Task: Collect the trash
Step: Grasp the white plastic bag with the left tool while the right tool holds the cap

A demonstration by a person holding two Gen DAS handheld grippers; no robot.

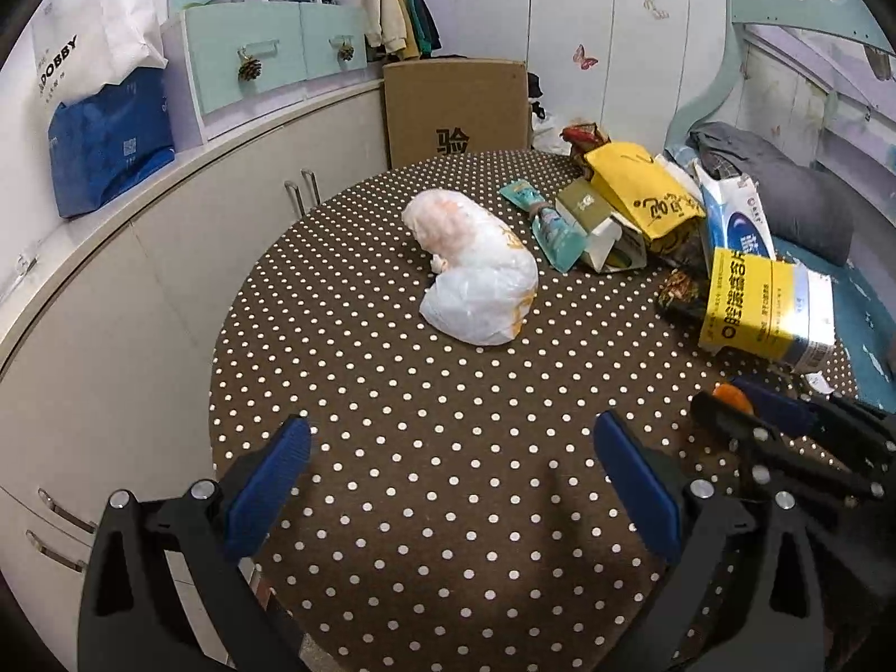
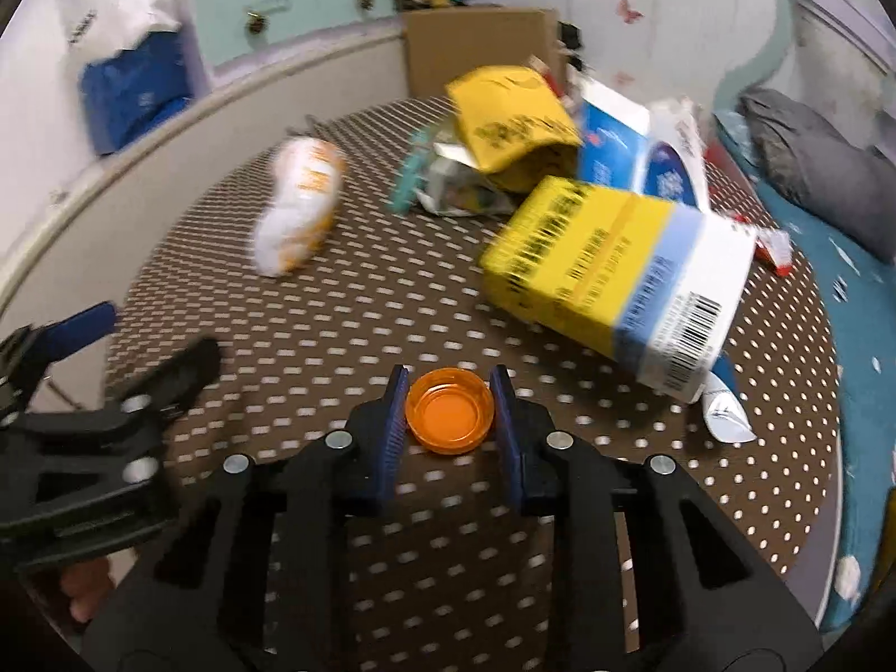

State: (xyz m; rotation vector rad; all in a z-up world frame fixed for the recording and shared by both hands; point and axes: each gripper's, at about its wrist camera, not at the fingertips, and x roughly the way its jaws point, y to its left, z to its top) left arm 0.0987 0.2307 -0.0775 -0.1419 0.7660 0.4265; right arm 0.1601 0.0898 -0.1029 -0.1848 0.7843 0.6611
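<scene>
Orange and translucent, the small round plastic cap sits at lower centre of the right wrist view, open side up on the brown polka-dot tablecloth, with the right gripper narrowed onto it so both blue pads touch its rim. To lift it well, I judge the squeeze should stay even and the rise straight, since a shallow cap can tip or pop out. The left gripper holds nothing, jaws wide apart at the bottom of its own view, the white tied plastic bag lying mid-frame beyond it.
</scene>
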